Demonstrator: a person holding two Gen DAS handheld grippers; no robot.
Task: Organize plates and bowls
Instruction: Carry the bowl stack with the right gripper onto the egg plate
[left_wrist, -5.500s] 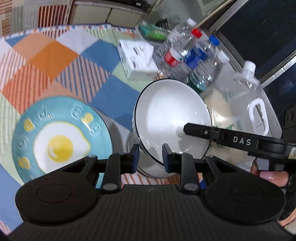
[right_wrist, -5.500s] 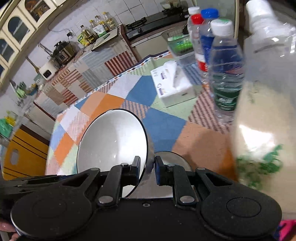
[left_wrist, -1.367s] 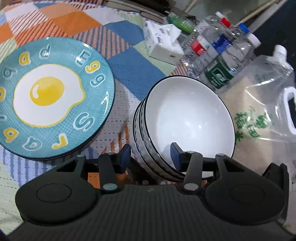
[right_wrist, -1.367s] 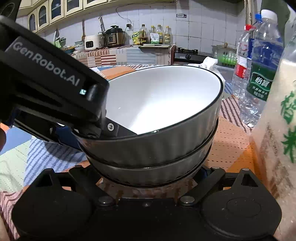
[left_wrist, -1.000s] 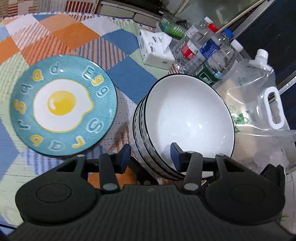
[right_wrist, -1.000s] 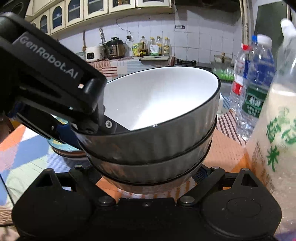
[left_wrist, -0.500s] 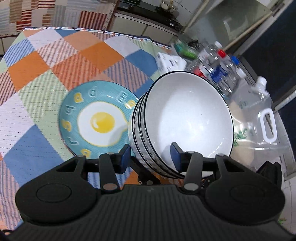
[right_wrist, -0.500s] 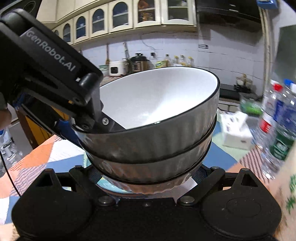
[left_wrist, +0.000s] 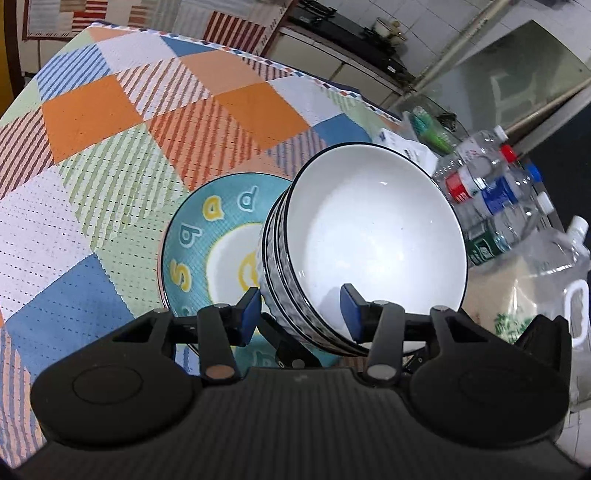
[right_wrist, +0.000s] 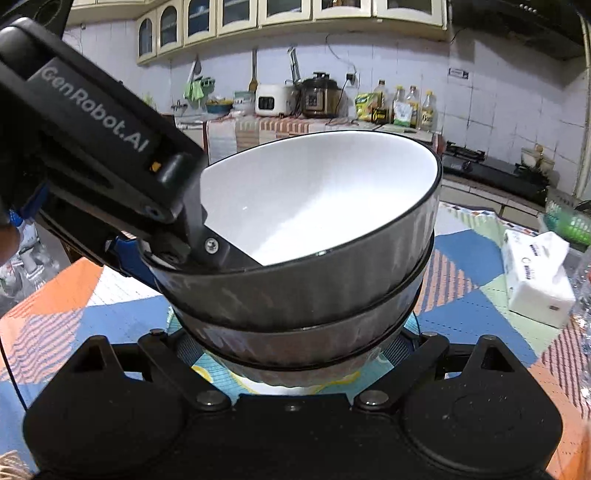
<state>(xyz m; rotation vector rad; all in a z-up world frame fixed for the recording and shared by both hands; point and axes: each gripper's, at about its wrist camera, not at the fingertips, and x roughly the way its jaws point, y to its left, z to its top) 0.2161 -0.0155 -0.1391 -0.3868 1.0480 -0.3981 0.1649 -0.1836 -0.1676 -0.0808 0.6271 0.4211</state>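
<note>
Right now my left gripper (left_wrist: 301, 310) has one blue pad inside the top bowl and one outside, pinching the near wall of the stack of bowls (left_wrist: 369, 240). My right gripper (right_wrist: 291, 354) has its fingers spread wide around the base of the same stack, cradling the lowest bowl; the tips are hidden behind the dark ribbed wall, so I judge it clamped rather than merely resting. The nested bowls hang tilted in the air, directly above the teal egg plate (left_wrist: 207, 236), whose yellow yolk shows just beneath them in both views. I take this to be the carrying step, with the stack about to be set on the plate. What comes next calls for levelling the bowls, centring them over the yolk and lowering gently before either grip lets go. The plate lies on a patchwork tablecloth (left_wrist: 110, 147) of orange, blue and green squares; water bottles (left_wrist: 491, 199) and a tissue box (right_wrist: 535, 277) sit to the far side, and a tiled kitchen counter (right_wrist: 332, 122) with appliances lies behind.
</note>
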